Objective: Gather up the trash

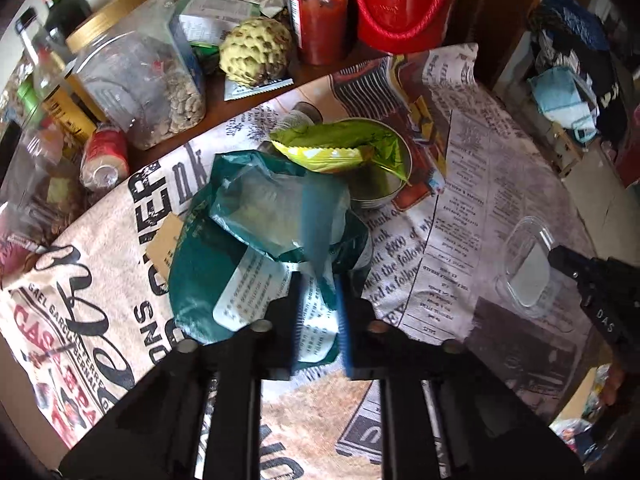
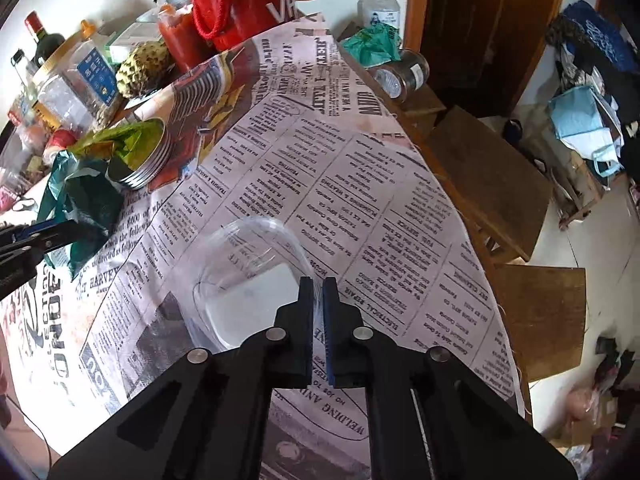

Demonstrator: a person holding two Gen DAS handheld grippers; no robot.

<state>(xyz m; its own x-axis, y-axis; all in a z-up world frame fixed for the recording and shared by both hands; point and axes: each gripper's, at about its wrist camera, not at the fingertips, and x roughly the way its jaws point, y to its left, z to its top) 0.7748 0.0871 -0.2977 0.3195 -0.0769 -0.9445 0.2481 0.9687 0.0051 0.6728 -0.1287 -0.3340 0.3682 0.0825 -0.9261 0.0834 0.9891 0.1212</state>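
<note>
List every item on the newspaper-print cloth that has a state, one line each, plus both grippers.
Left gripper: jaws shut on the teal plastic bag.
Teal plastic bag: crumpled, lying on the cloth, pinched at its edge.
Right gripper: jaws shut on the clear container's rim.
Clear plastic container: empty, lidless, on the cloth.
Round metal tin: open, tilted.
Yellow-green snack wrapper: crumpled, resting in the tin.

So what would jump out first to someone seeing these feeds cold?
Probably the newspaper-print tablecloth covering the table. Then the two grips: the left gripper shut on a crumpled teal bag beside a metal tin holding a green wrapper, and the right gripper shut on the rim of a clear plastic container.
</note>
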